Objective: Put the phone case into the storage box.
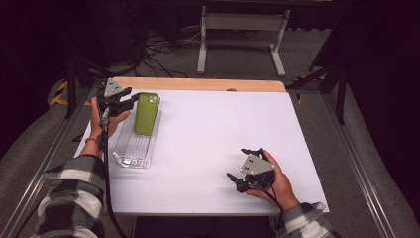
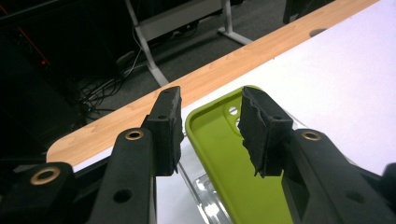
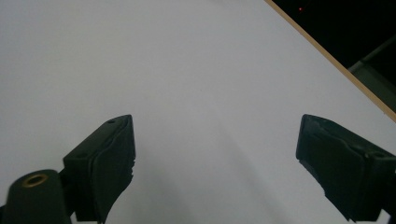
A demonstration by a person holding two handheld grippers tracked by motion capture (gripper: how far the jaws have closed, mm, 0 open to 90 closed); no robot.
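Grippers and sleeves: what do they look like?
Both are black two-jaw tools: the left gripper and right gripper each carry a grey three-cornered plate and a trailing black cable. Jaw pads are black with ragged edges. Sleeves are black-and-white plaid.

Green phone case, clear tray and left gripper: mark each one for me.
Green phone case [image 1: 146, 115], high view, middle of its back.
Clear tray [image 1: 132, 154], high view, bare ribbed floor near its front end.
Left gripper [image 2: 211, 135], left gripper view, midway between its fingertips.

green case [image 2: 233, 168] cut off below, clear tray [image 2: 205, 196] partly hidden
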